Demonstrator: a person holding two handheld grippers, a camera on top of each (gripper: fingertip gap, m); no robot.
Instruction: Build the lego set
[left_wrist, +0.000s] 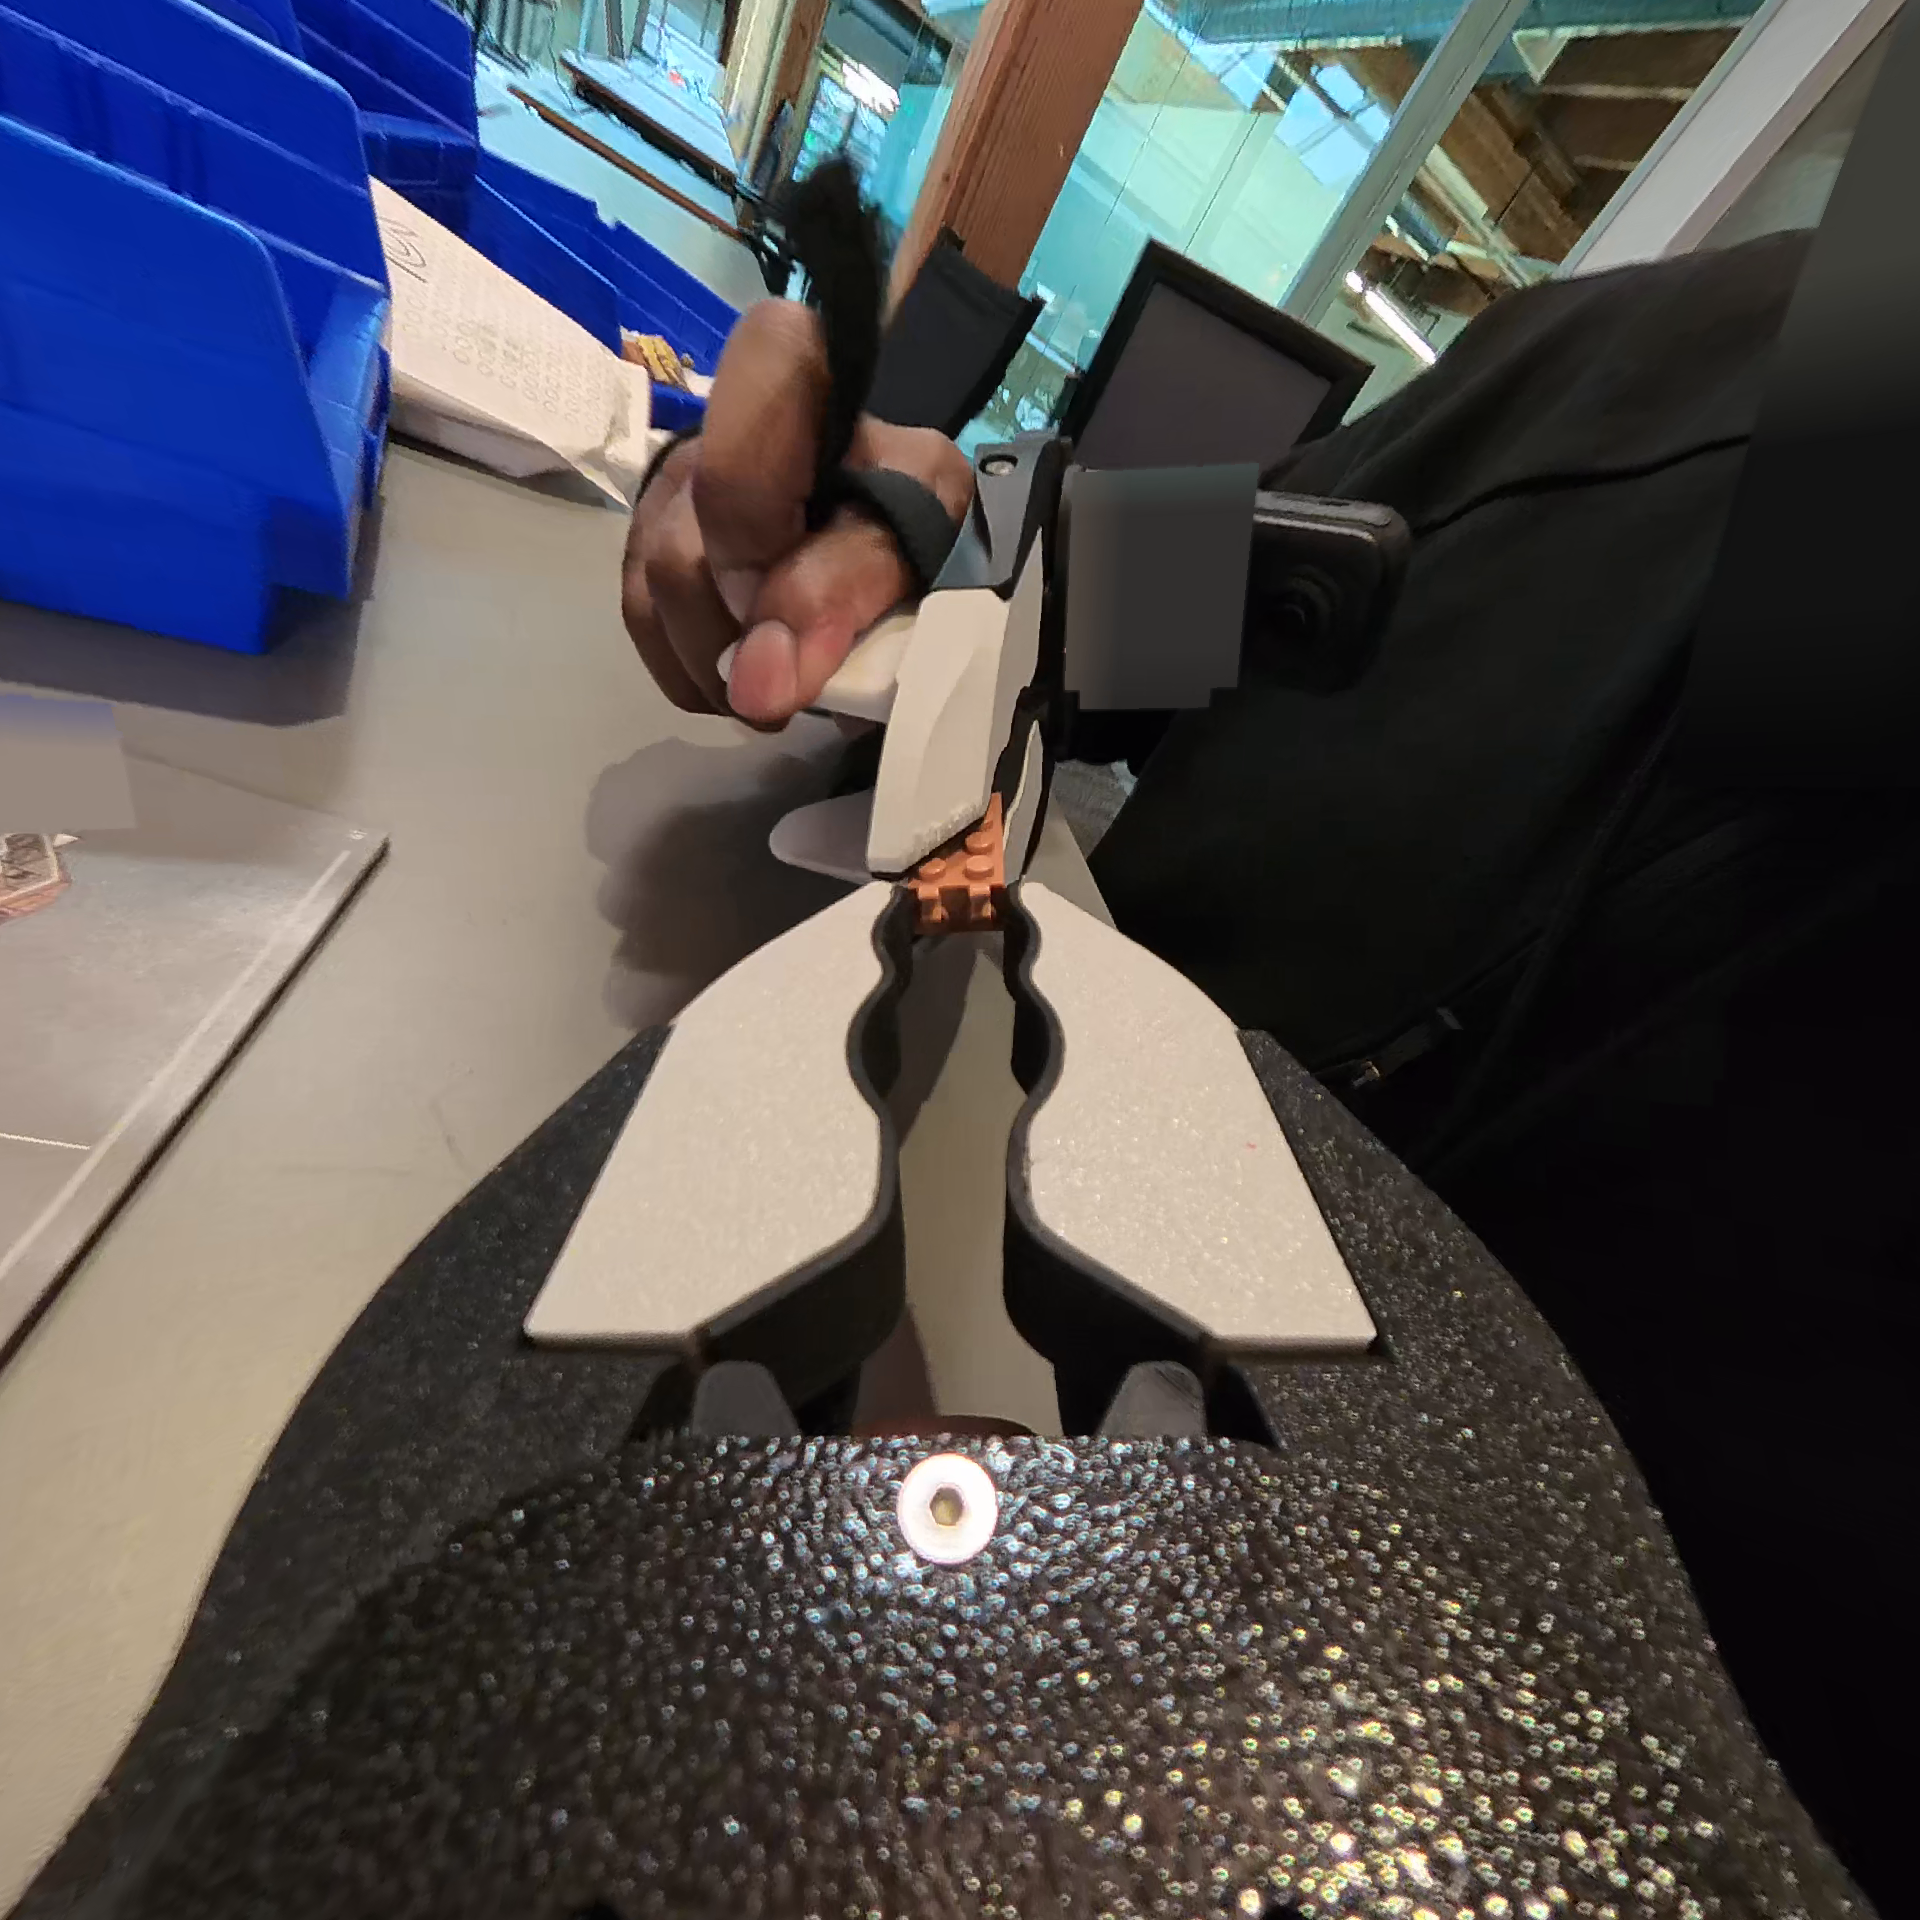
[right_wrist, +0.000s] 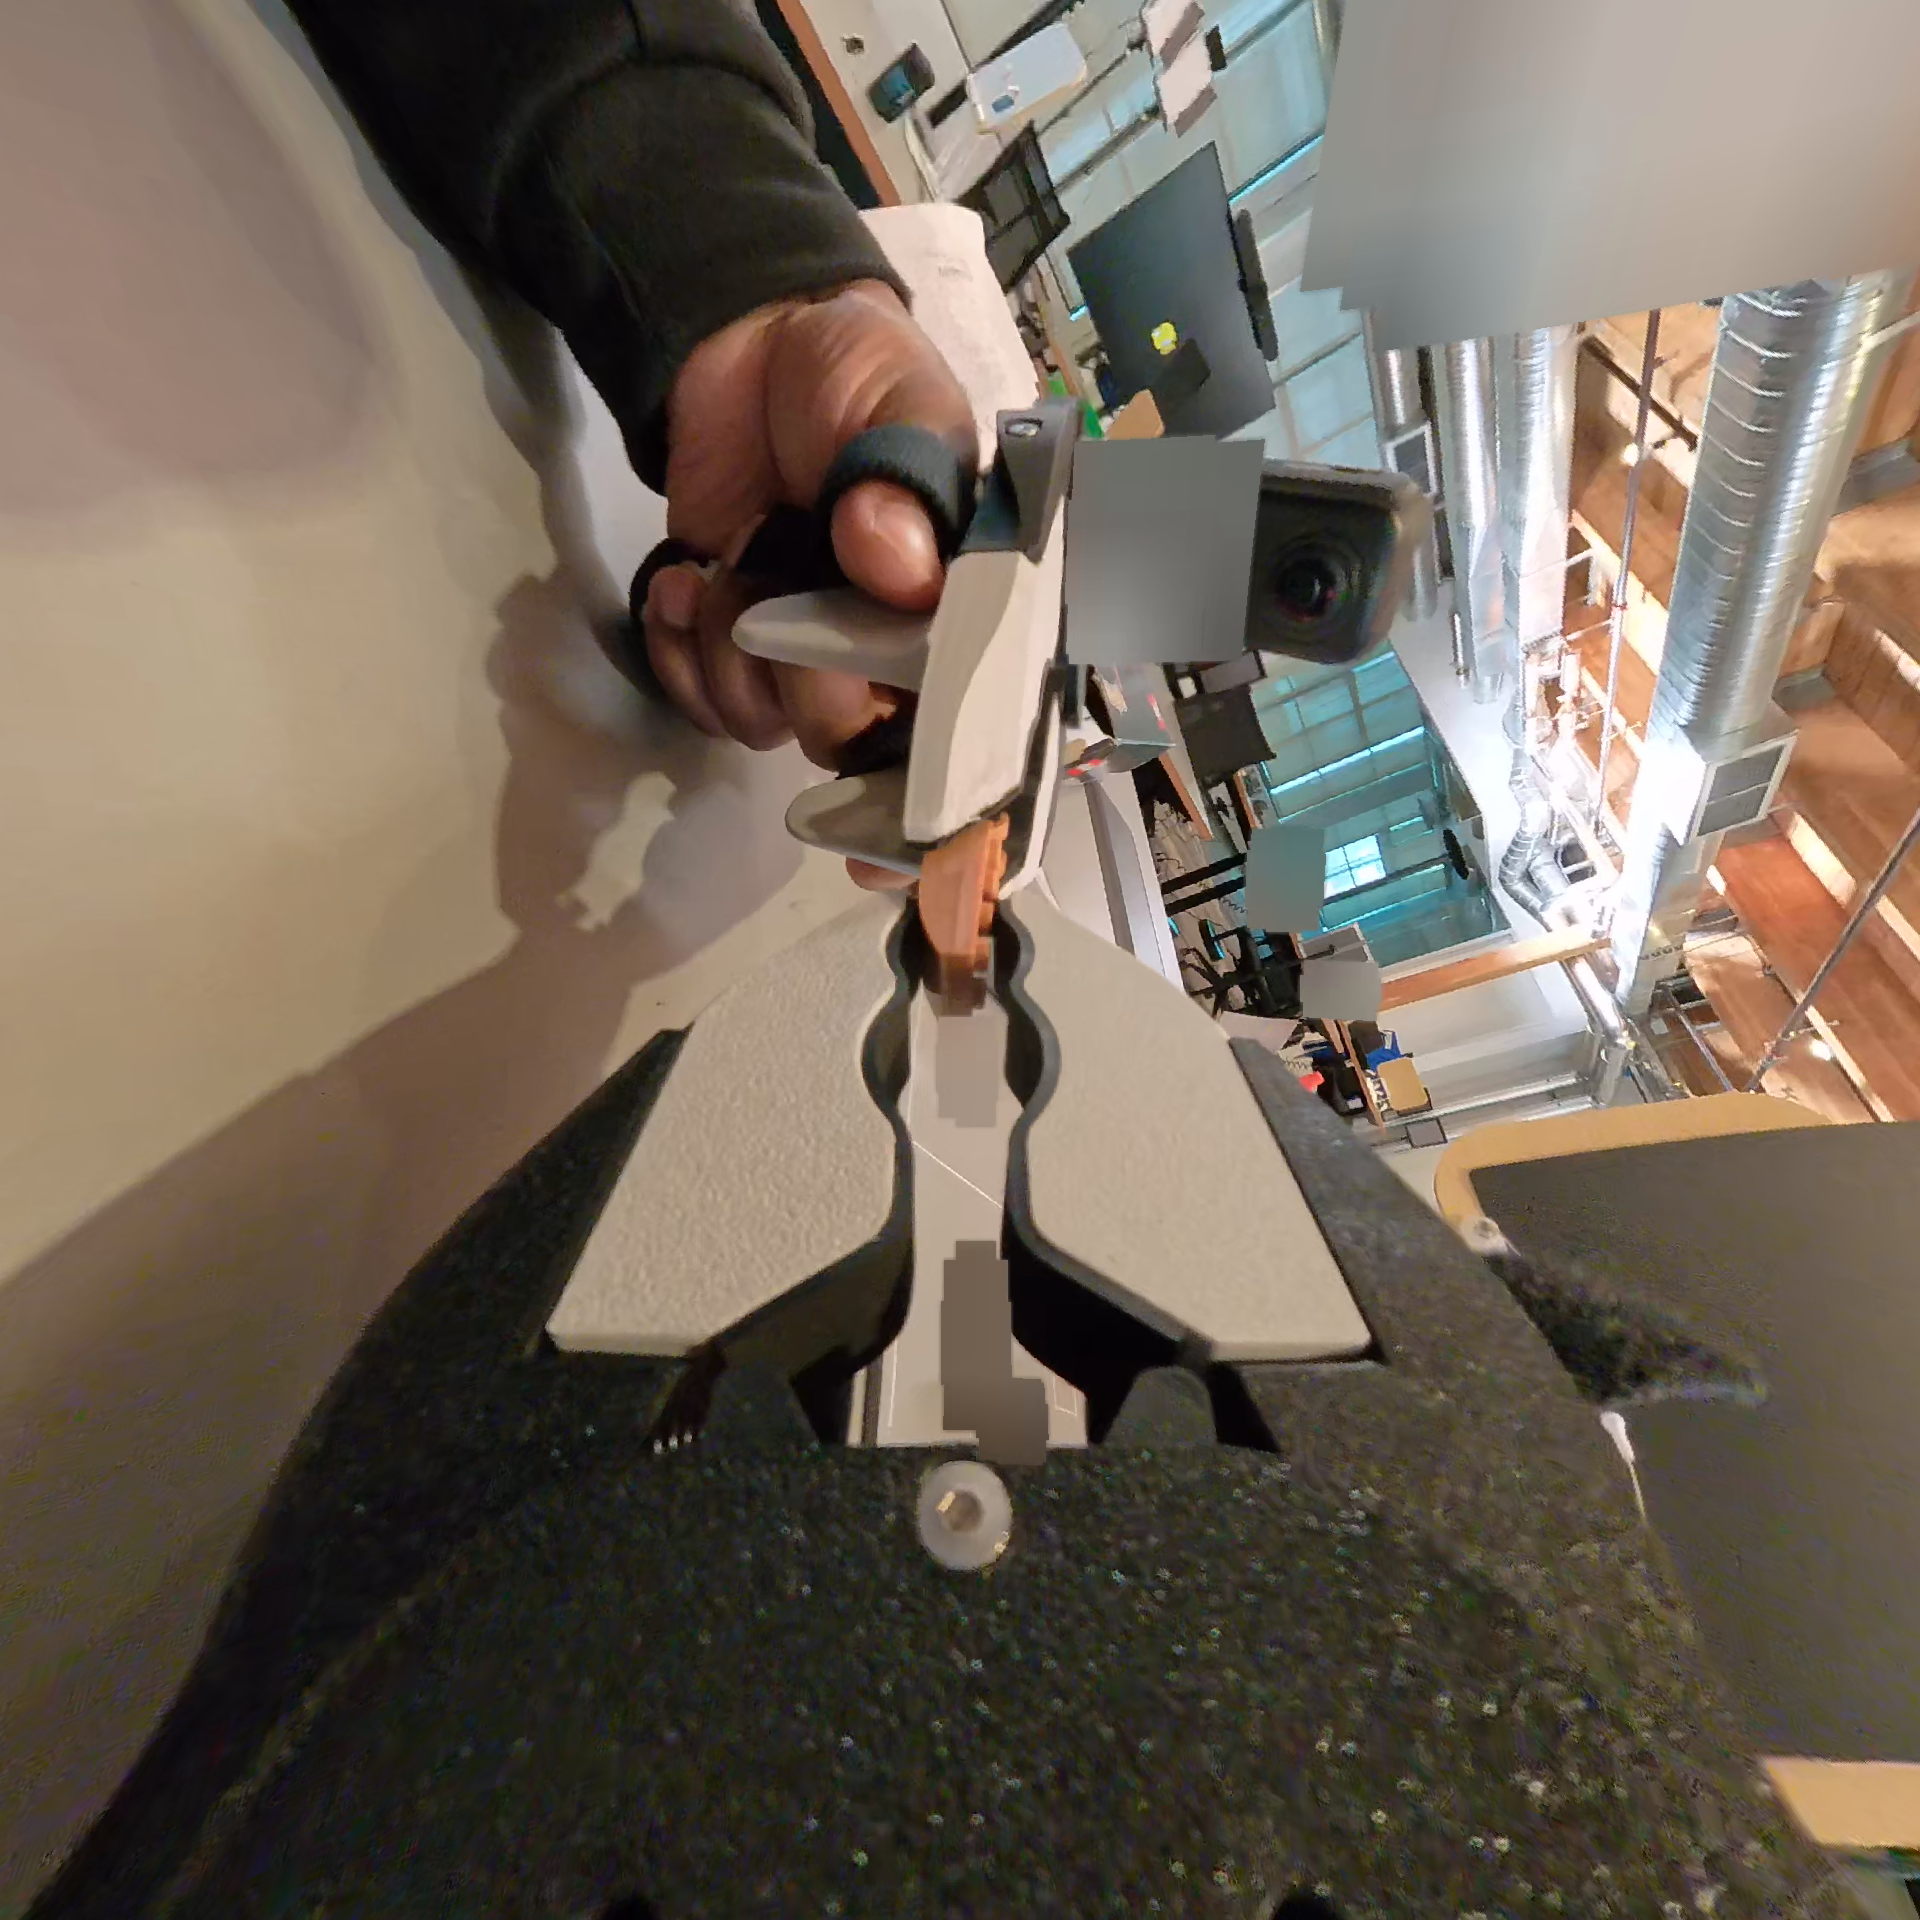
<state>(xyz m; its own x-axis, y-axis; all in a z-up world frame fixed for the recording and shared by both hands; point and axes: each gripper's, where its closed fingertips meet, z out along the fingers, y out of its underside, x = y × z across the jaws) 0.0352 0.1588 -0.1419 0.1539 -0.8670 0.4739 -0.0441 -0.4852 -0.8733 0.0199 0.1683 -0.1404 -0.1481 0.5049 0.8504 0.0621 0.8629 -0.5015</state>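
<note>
LEFT GRIPPER (left_wrist: 954, 914): raised above the counter (left_wrist: 499, 727), fingers closed on the lower, stud-fronted part of an orange-brown brick piece (left_wrist: 958, 896); both tips pressing against its sides.
RIGHT GRIPPER (right_wrist: 956, 951): rolled well over to one side, counter (right_wrist: 208, 623) running up the left of its view; fingers closed on the thin edge of the same orange-brown brick piece (right_wrist: 961, 909), which stands between them edge-on.
BRICK PIECE: in the air above the counter, at the meeting point of the two pairs of fingers; upper studded plate tilted up and back from the lower part, reaching in between the right gripper's fingers.
RIGHT HAND (left_wrist: 769, 561): just beyond the brick piece in the left wrist view, wrapped round the gripper handle, thumb laid flat on a white trigger paddle, black strap over the knuckles; gripper slanting down onto the brick piece from above.
LEFT HAND (right_wrist: 821, 520): just beyond the brick piece in the right wrist view, fist closed on the handle, one fingertip poking through a black loop, dark sleeve (right_wrist: 623, 187) at the wrist.
BLUE BINS (left_wrist: 177, 343): well beyond the brick piece, to its left, stacked on the counter.
WHITE PAPER (left_wrist: 499, 364): beside the blue bins, behind the right hand.
GREY BOARD (left_wrist: 156, 997): left of the brick piece, flat on the counter.
DARK CLOTHING (left_wrist: 1507, 727): right of the brick piece, close behind the grippers.
</note>
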